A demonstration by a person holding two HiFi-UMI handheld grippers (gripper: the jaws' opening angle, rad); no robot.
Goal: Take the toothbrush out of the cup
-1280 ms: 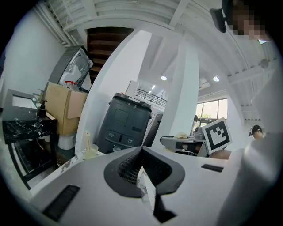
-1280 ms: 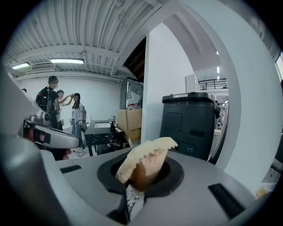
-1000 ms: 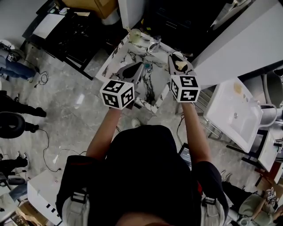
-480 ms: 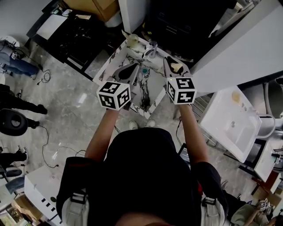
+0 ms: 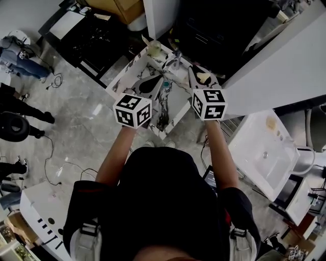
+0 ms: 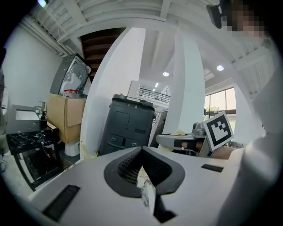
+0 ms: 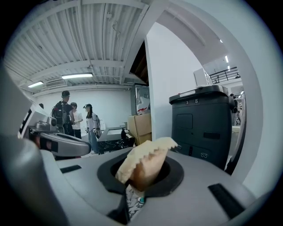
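The marble-patterned bench (image 5: 175, 102) lies ahead of the person, with both grippers held above it. To the left of the bench the grey floor (image 5: 86, 127) is open, crossed only by loose cables (image 5: 53, 171). On the far side the bench is bounded by black cabinets (image 5: 97, 35) and a white column (image 5: 155, 15). To the right a white washbasin (image 5: 265, 153) stands near, under a long white wall panel (image 5: 285, 56). A pale cup (image 5: 154, 47) stands at the far corner of the bench. At this size its contents cannot be read, so the toothbrush cannot be made out in any view. A glossy item (image 5: 175, 58) stands just beside the cup; whether it is a tap or a glass cannot be told. A small teal item (image 5: 165, 84) lies on the marble between the grippers and shows again through the gap under the right jaws (image 7: 139, 201). The left gripper (image 5: 162, 77) (image 6: 142, 152) has its jaws fully together with nothing between them. The right gripper (image 5: 197, 74) (image 7: 143, 165) is clamped on a tan packet (image 5: 203, 77) (image 7: 146, 161) with a zigzag edge that sticks out past the jaw tips. A dark grey cabinet (image 6: 128, 126) (image 7: 203, 123) and a cardboard box (image 6: 66, 117) stand beyond the bench. The bench's near edge is hidden under the marker cubes.
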